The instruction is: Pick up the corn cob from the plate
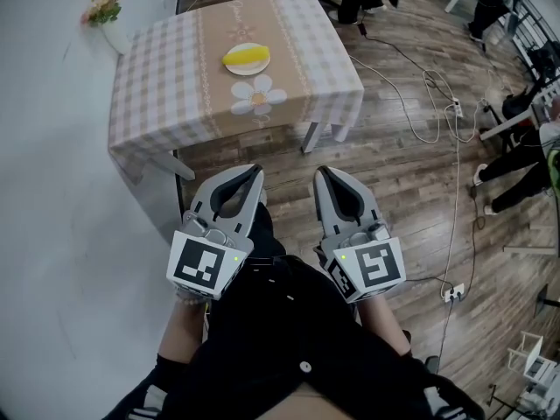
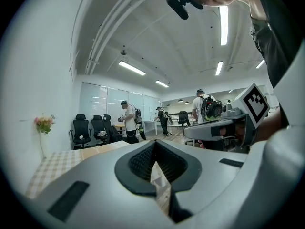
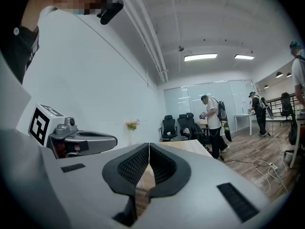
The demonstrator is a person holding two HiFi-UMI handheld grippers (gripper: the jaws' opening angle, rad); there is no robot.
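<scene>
Both left gripper and right gripper jaws together, empty; risk: meeting upper-centre corn cob unopened, nudging it off plate.

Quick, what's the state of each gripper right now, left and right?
Left gripper: jaws closed, holding nothing.
Right gripper: jaws closed, holding nothing.

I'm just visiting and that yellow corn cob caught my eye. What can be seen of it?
The corn cob is short and yellow, lying on its side on a small round white plate near the middle of the checked-cloth table. Only the plate touches it. Finer detail is too small to tell.
</scene>
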